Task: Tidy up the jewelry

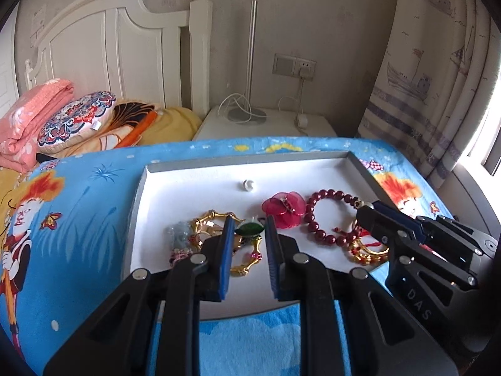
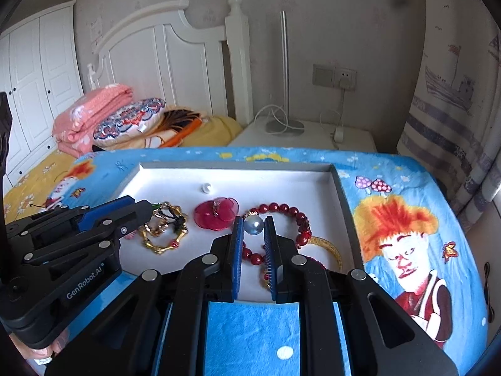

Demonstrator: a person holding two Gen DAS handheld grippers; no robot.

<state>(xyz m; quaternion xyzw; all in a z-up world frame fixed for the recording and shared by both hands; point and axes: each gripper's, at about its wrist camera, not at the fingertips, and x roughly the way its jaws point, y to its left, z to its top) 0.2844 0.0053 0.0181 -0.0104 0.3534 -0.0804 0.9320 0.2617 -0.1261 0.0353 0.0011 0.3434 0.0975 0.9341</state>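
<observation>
A white tray (image 1: pixel 194 188) holds jewelry on a blue blanket. My left gripper (image 1: pixel 249 227) is closed around a green gem piece (image 1: pixel 249 228) over a gold bamboo bangle (image 1: pixel 247 268). My right gripper (image 2: pixel 253 224) is shut on a large blue-grey pearl (image 2: pixel 253 224), above a red bead bracelet (image 2: pixel 283 210). A red flower brooch (image 2: pixel 216 213) and a small white pearl (image 2: pixel 206 187) lie further back. The right gripper also shows in the left wrist view (image 1: pixel 368 211), beside the red bead bracelet (image 1: pixel 325 219).
A gold bangle (image 2: pixel 328 247) lies at the tray's right front. A greyish stone pendant (image 1: pixel 180 235) lies at the tray's left. The tray's grey rim (image 2: pixel 344 194) stands raised. Behind are a nightstand (image 1: pixel 266 125) with a lamp and cables, pillows, and a curtain.
</observation>
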